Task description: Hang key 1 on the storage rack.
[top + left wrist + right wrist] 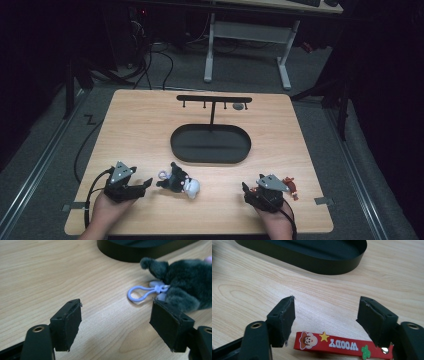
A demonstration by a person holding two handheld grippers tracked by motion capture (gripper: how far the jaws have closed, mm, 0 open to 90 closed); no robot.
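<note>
The left gripper (116, 325), jaws spread, faces a grey plush toy (185, 285) with a lilac plastic clip (140, 293). The right gripper (325, 320), jaws also spread, stands over a red rubber strap (337, 344) reading "WOODY", near the black oval tray (332, 266).

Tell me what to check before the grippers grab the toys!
1. Left gripper open: ok.
2. Right gripper open: ok.
3. Plush toy in front of the left gripper, its lilac clip lying free on the table: ok.
4. Red strap between the right gripper's jaws: ok.
5. Black tray empty: ok.
6. Hooks on the rack free: cannot tell.
</note>
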